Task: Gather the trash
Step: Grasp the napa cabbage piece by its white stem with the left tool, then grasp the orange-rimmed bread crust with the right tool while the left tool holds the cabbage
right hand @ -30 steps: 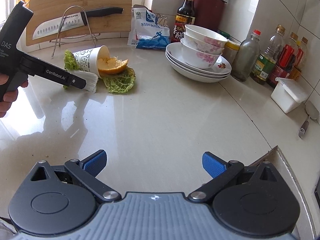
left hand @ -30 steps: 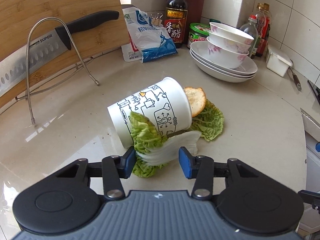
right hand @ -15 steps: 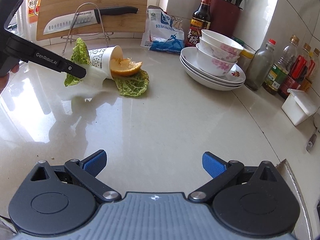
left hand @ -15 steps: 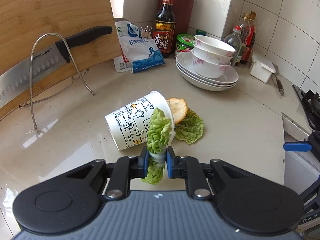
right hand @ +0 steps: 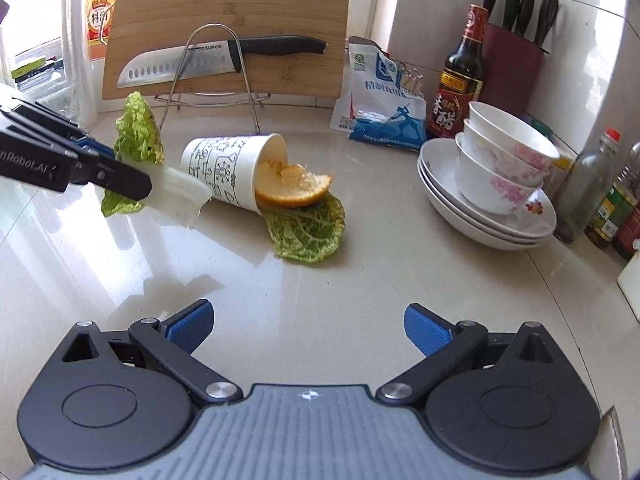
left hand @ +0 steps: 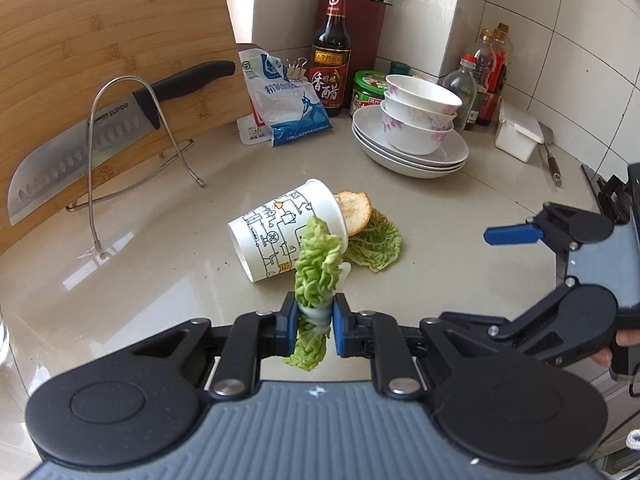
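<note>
Kitchen table (right hand: 360, 272) under us, glossy beige. Our left tool (left hand: 314, 322) is clenched on a cabbage leaf (left hand: 318, 264), lifted just in front of the tipped paper cup (right hand: 234, 170). Orange peel (right hand: 294, 188) sits at its mouth over a second leaf (right hand: 308, 232). Our right tool (right hand: 308, 326), fingers spread and holding nothing, faces these; we see no bin.

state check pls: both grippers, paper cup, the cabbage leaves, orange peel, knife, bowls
Left gripper: shut on the green-and-white cabbage leaf, lifted off the counter.
Right gripper: open, empty.
White printed paper cup: on its side, mouth toward the bowls.
Orange peel: half inside the cup mouth.
Flat green cabbage leaf: on the counter under the peel.
Black-handled knife: resting in the wire rack.
White floral bowls: stacked upright on plates.
</note>
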`<state>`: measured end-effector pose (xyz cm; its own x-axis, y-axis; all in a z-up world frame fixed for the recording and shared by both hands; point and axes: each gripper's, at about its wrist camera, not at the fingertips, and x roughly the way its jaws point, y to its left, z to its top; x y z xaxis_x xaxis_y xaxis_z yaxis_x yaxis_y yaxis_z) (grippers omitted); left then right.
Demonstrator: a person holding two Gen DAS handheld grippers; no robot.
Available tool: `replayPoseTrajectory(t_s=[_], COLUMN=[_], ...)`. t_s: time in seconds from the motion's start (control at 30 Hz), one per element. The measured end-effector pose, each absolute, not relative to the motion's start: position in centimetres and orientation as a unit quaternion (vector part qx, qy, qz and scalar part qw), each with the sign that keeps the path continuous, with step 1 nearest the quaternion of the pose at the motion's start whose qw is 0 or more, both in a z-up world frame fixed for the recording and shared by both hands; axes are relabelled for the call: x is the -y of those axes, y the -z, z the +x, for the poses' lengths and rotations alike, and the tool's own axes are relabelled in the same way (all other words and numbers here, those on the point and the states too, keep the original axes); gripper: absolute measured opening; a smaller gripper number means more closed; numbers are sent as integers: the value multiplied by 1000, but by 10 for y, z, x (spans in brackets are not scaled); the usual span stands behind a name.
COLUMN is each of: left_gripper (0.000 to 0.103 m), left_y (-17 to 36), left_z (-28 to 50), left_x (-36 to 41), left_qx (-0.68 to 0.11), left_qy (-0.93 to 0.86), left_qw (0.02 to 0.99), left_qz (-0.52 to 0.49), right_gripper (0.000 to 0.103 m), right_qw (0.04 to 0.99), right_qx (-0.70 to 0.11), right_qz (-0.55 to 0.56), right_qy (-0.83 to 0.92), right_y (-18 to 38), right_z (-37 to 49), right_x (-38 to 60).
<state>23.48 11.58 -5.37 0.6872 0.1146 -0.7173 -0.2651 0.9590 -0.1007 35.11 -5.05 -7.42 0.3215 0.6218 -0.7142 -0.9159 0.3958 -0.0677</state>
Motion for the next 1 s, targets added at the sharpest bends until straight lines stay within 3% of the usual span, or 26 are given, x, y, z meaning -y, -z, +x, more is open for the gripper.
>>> replayPoseTrajectory(t_s=[0.53, 0.7, 1.0], left_gripper=[15, 15, 15], left_y=[53, 53, 56], left_z=[221, 219, 225], left_x=[-131, -133, -132], left_qx=[-384, -384, -387], left_qy=[-140, -147, -145], left_qw=[904, 903, 902], left_qz=[-121, -124, -124], right_gripper=[92, 80, 44], right_qw=[739, 742, 760], right_qx=[-254, -267, -320], right_qz=[-247, -246, -194], right_qy=[-573, -563, -531], right_y=[60, 66, 74], right_z=[375, 388, 427], right_x=[-21, -24, -17])
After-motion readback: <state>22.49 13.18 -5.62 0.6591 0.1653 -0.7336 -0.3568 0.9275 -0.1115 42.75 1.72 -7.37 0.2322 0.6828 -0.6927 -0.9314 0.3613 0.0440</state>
